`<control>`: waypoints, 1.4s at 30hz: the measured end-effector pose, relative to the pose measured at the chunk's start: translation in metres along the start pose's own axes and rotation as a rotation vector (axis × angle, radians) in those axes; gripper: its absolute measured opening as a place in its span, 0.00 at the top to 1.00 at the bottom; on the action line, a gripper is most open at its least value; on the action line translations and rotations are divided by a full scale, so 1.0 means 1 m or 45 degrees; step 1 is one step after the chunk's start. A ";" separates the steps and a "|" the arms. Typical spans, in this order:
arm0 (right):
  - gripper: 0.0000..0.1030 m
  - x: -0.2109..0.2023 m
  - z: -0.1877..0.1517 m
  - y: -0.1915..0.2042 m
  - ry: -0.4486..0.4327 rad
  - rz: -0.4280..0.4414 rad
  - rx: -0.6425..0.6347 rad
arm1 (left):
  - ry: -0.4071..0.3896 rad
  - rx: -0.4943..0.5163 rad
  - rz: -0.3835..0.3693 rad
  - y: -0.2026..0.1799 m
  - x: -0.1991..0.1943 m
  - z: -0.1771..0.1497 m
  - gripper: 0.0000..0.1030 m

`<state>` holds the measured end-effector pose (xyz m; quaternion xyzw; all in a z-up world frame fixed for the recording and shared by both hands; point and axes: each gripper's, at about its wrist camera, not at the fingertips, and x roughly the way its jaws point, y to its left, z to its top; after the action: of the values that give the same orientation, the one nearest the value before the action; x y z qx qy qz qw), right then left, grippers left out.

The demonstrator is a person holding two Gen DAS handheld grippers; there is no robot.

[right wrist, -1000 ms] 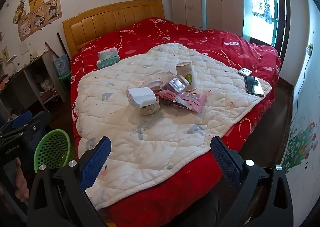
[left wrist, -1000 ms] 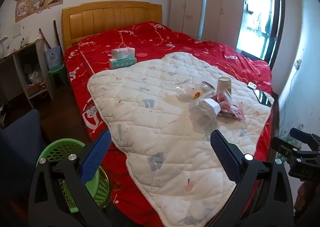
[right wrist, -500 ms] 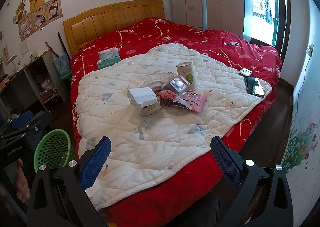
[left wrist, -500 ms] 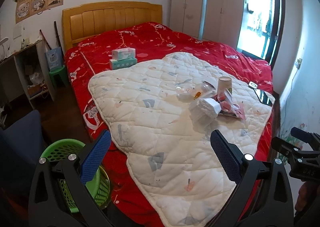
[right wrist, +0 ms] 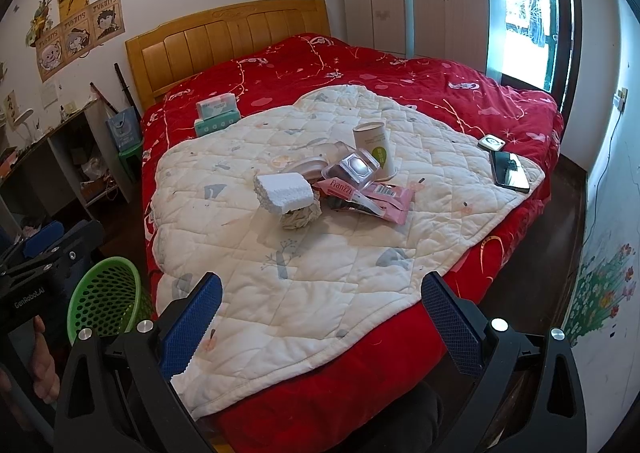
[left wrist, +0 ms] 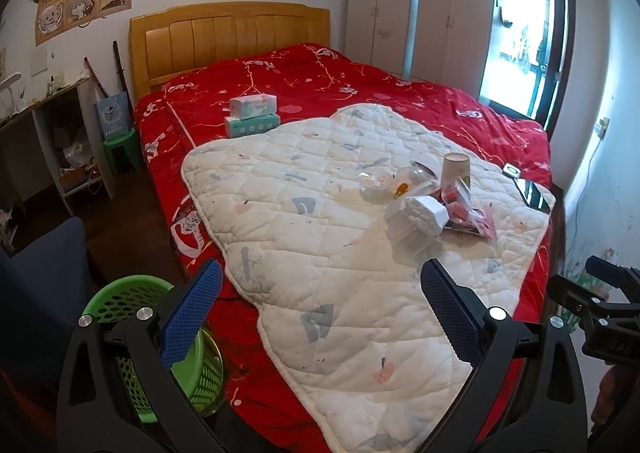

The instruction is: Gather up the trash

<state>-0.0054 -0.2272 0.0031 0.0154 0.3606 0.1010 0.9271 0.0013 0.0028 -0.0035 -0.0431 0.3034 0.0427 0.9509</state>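
Observation:
A pile of trash lies on the white quilted mat (right wrist: 320, 253) on the red bed: a white foam block (right wrist: 285, 193) on a crumpled paper ball (right wrist: 300, 218), pink snack wrappers (right wrist: 376, 197), clear plastic containers (right wrist: 352, 169) and a paper cup (right wrist: 374, 149). The pile also shows in the left wrist view, with the foam block (left wrist: 420, 213) and the cup (left wrist: 455, 169). A green mesh basket (right wrist: 102, 301) stands on the floor by the bed, also in the left wrist view (left wrist: 132, 301). My left gripper (left wrist: 320, 313) and my right gripper (right wrist: 320, 317) are both open, empty and well short of the pile.
Two tissue packs (right wrist: 218, 113) lie near the headboard. A phone (right wrist: 510, 169) and a small white device (right wrist: 493, 142) lie on the bed's right side. A shelf (left wrist: 60, 141) and a green stool (left wrist: 122, 149) stand at the left wall. A blue chair (left wrist: 36, 273) is near the basket.
Both views have shifted very slightly; the grippers stay open and nothing on the bed has moved.

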 end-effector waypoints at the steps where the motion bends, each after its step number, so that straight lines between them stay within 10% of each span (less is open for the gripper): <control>1: 0.06 0.001 0.000 0.000 0.000 -0.001 -0.003 | -0.001 0.000 0.003 0.000 0.000 0.000 0.05; 42: 0.06 0.037 0.012 -0.011 0.039 -0.024 -0.055 | 0.065 0.006 -0.008 -0.003 0.037 0.011 0.05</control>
<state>0.0313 -0.2302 -0.0135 -0.0097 0.3726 0.1004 0.9225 0.0378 0.0032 -0.0159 -0.0428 0.3273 0.0378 0.9432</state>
